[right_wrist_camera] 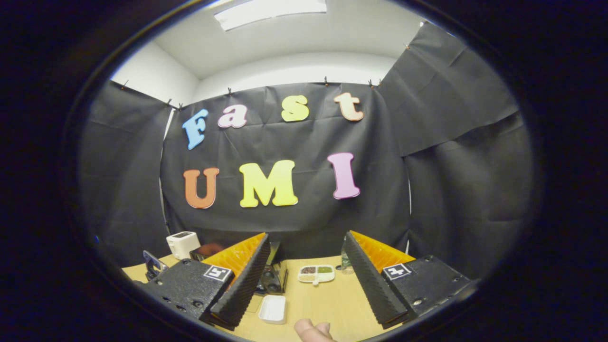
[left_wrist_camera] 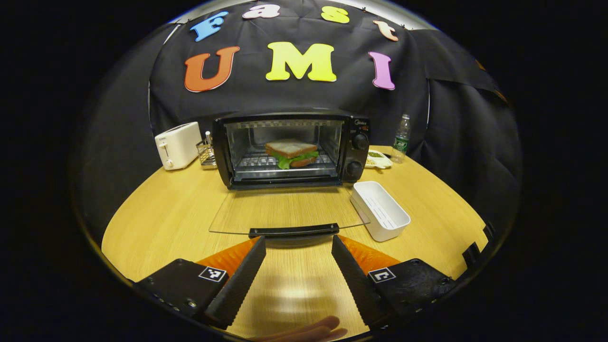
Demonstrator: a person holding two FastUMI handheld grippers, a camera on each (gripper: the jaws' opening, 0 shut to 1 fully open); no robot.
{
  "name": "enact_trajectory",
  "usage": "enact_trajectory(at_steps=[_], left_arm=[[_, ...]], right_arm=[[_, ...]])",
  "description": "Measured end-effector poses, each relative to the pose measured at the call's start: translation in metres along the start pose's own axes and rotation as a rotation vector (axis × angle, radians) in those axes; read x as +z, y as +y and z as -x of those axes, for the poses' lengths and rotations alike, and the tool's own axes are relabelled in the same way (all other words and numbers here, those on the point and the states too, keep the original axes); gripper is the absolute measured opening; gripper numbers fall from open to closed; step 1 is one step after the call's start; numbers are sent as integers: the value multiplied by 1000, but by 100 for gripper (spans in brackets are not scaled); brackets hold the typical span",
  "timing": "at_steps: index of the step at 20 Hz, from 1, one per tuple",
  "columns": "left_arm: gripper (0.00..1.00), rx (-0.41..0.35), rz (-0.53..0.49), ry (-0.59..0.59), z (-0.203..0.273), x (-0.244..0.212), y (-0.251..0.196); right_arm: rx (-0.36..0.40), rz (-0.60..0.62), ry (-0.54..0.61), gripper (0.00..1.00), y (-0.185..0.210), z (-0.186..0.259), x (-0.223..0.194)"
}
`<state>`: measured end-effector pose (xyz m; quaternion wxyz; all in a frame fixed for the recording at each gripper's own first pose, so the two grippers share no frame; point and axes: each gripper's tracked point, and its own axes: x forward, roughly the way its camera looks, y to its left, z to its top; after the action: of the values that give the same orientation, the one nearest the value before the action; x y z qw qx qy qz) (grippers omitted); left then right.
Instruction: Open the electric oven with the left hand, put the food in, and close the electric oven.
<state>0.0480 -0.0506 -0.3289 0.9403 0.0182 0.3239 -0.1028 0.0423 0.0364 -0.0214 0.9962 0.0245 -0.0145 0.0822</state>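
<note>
- The round pale-wood worktop [left_wrist_camera: 156, 223] carries everything; its near edge is cut off behind both grippers.
- The black electric oven with two knobs [left_wrist_camera: 290, 148] stands at the back, its glass door [left_wrist_camera: 285, 209] folded flat onto the worktop, so I judge opening and loading done and closing the step in hand.
- The left hand-held gripper [left_wrist_camera: 298, 247] is released, fingers spread just short of the door's black bar handle [left_wrist_camera: 294, 231]; the next move calls for catching that bar and swinging the door up.
- The right hand-held gripper [right_wrist_camera: 306, 259] is also released, empty, raised and aimed at the booth wall.
- The empty white rectangular plastic tray [left_wrist_camera: 380, 209] sits just right of the door.
- The bread-and-lettuce sandwich [left_wrist_camera: 290, 153] rests on the oven's wire rack.
- In the right gripper view the oven is mostly hidden behind a finger.
</note>
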Motion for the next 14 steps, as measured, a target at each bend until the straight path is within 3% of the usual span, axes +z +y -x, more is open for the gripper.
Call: enact_trajectory(at_steps=[11, 12, 14], left_arm=[[93, 49, -20, 107, -42, -16, -6], [93, 58, -21, 118, -44, -18, -5], [95, 76, -18, 129, -48, -20, -1]], right_arm=[[-37, -57, 66, 96, -49, -11, -32], [-42, -54, 63, 100, -53, -13, -32], [-46, -47, 58, 96, -56, -15, -31]])
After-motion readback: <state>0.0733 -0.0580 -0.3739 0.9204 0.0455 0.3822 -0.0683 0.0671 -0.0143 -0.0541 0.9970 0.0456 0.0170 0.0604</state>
